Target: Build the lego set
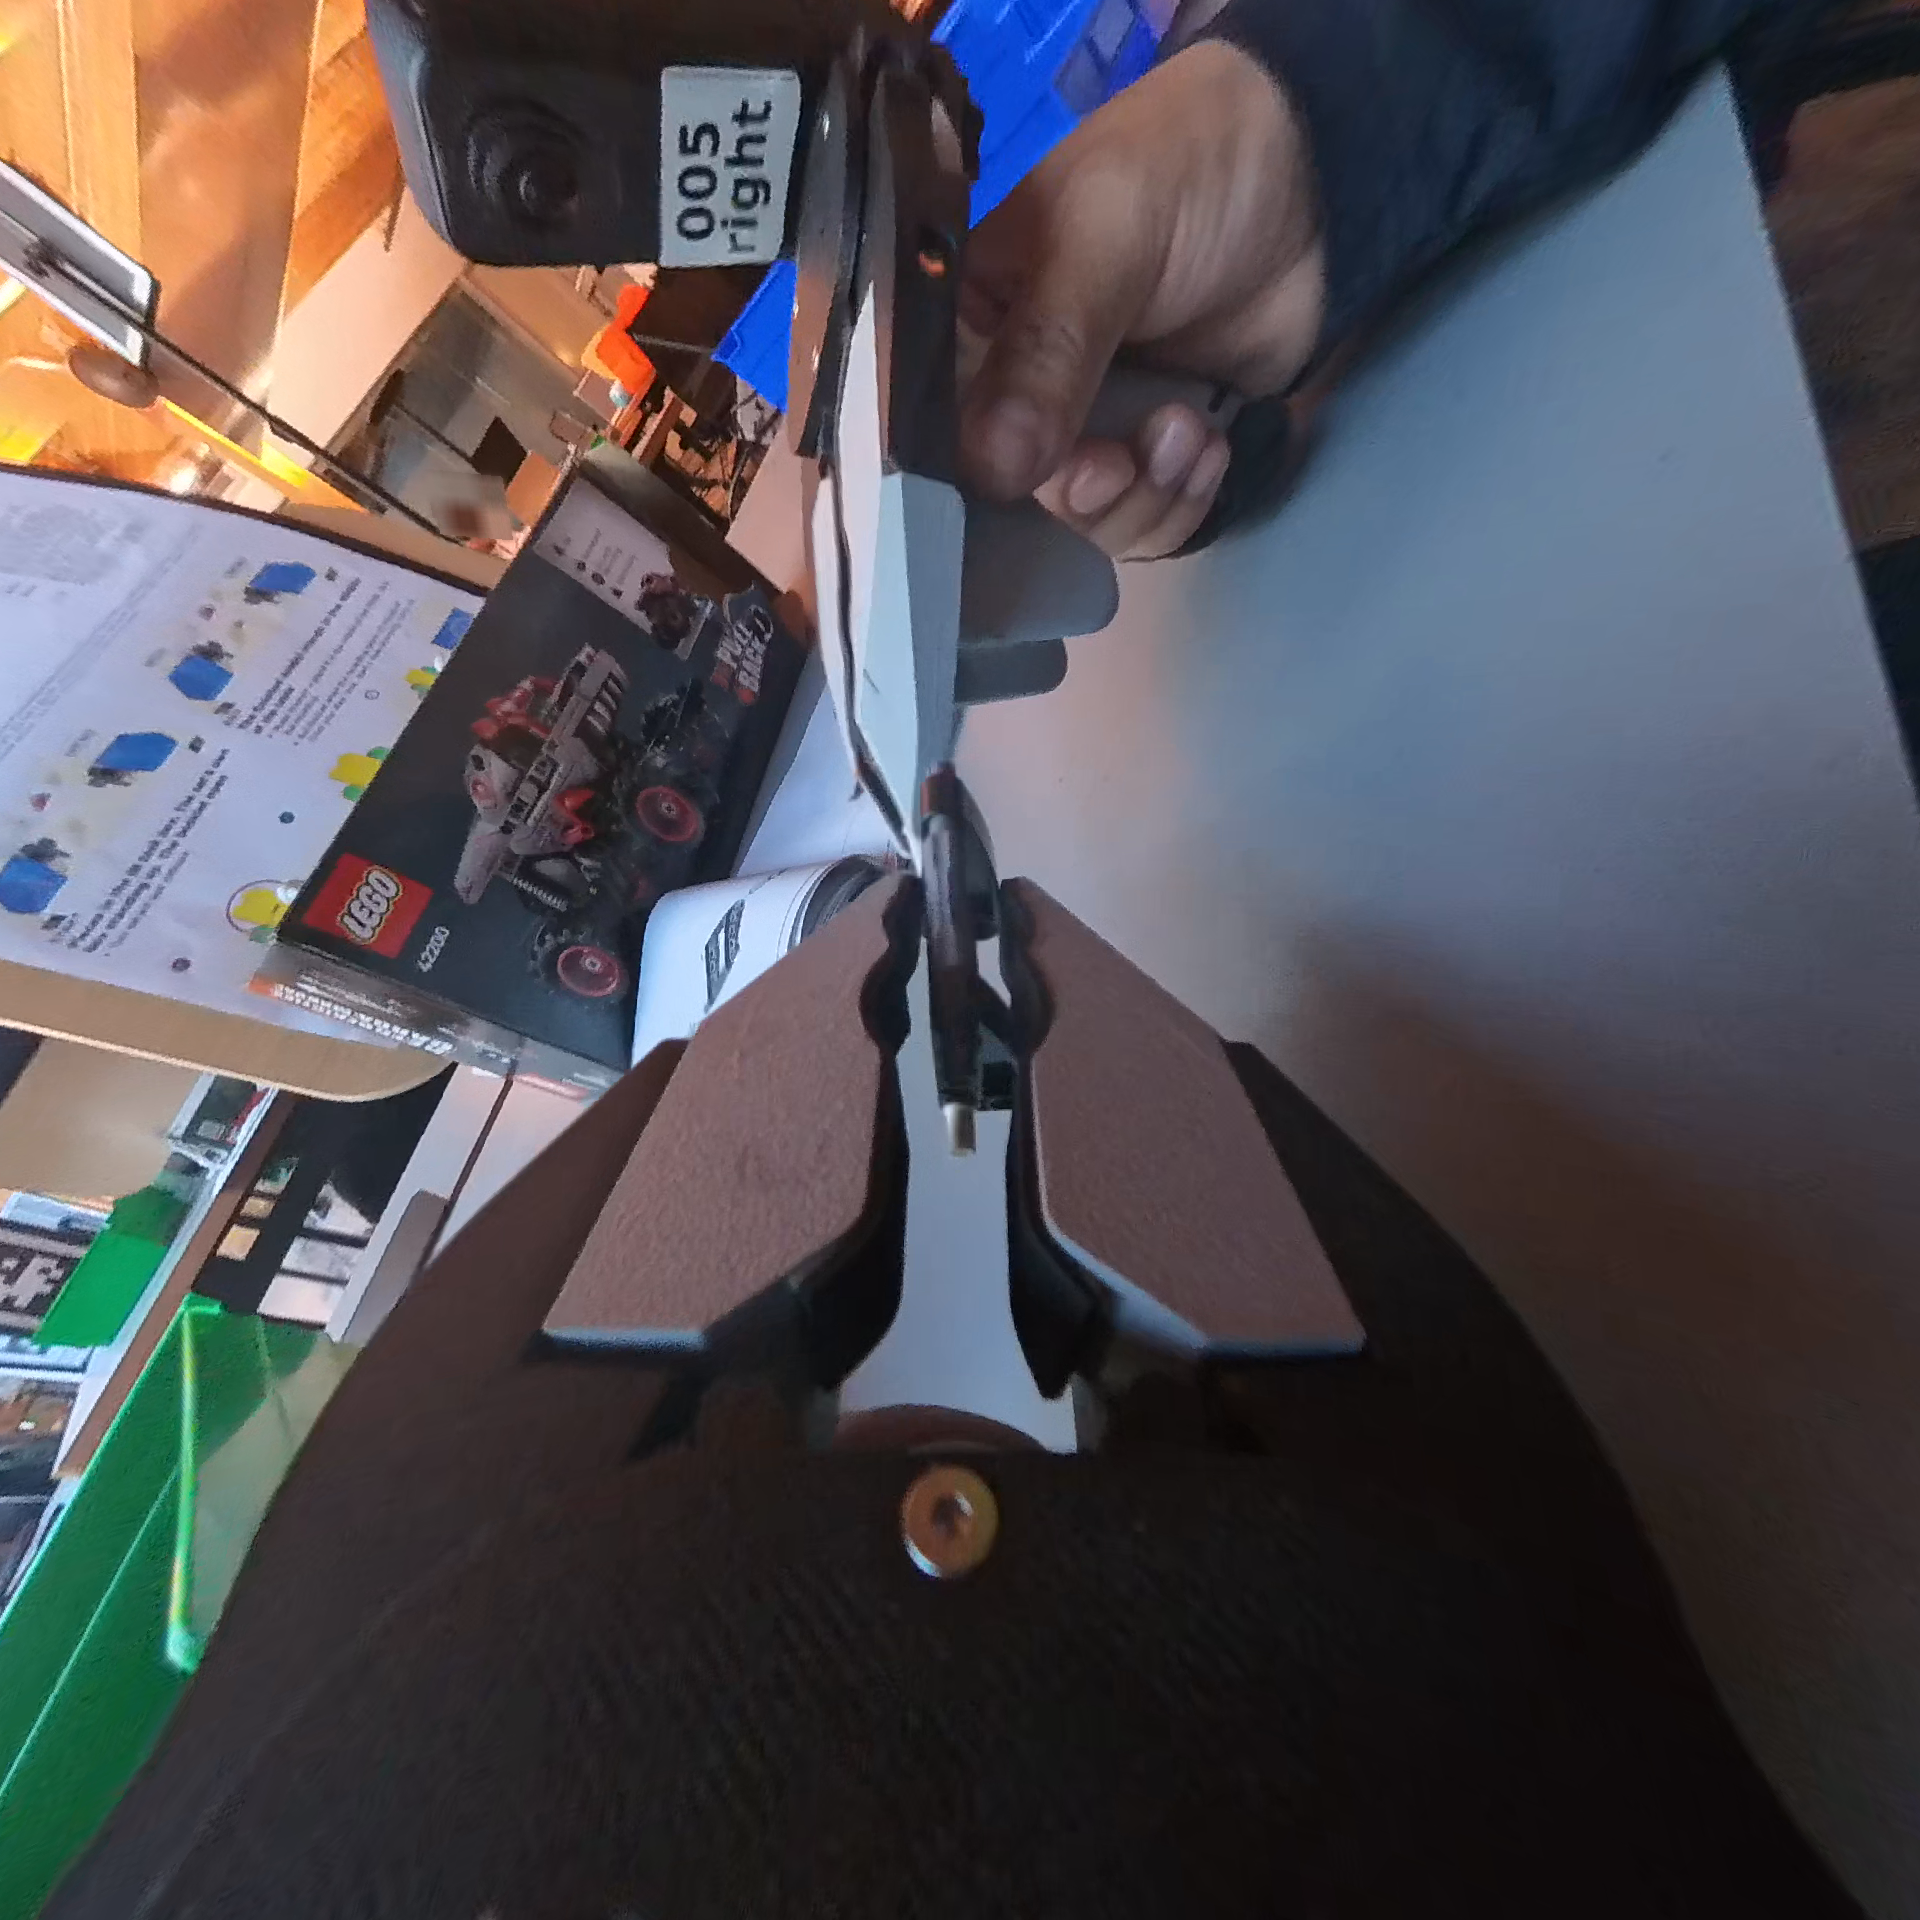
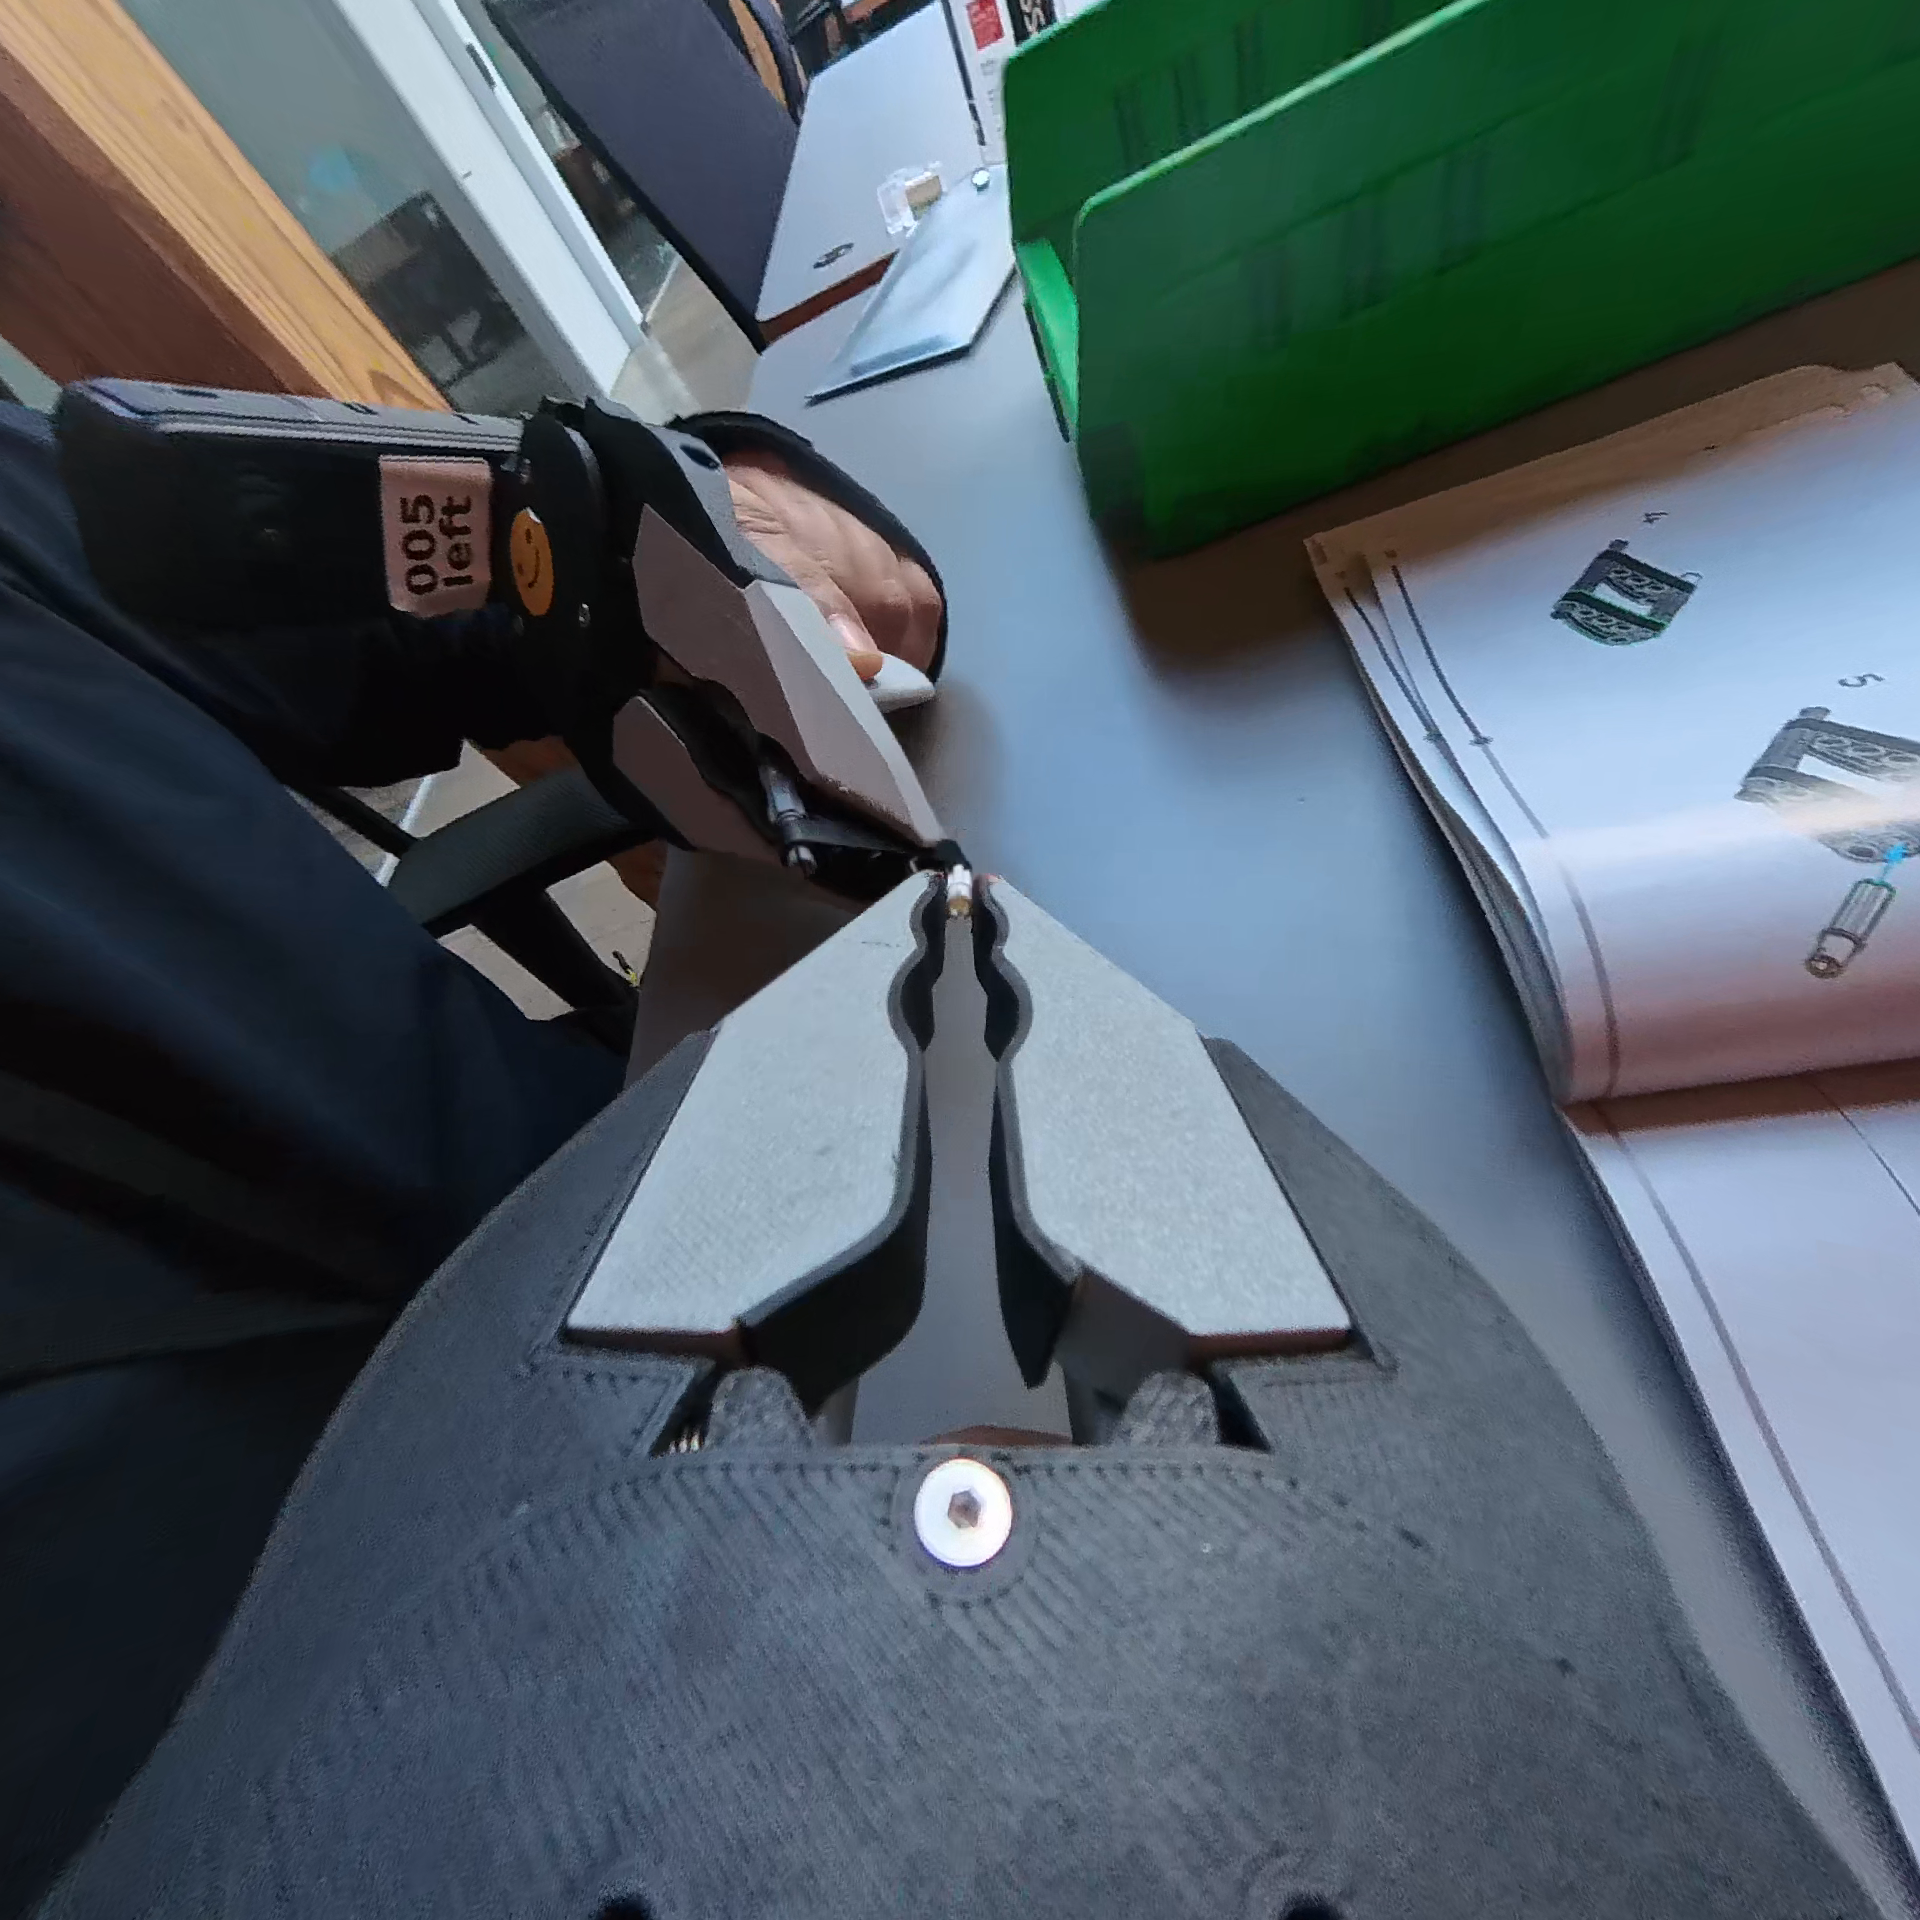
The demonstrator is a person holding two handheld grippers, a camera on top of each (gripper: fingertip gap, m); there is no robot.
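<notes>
Black lego frame (image 1: pixel 961 977) with a seemingly tan pin (image 2: pixel 958 891).

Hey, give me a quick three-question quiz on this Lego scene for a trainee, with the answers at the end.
1. True or false: the left claw is shut on a black Lego piece.
2. What does the right claw pinch at its tips? A) a small pale pin B) a red wheel C) a screwdriver
3. Fill in: beyond the open instruction booklet stands a ____ bin.
Key: 1 true; 2 A; 3 green.
</notes>
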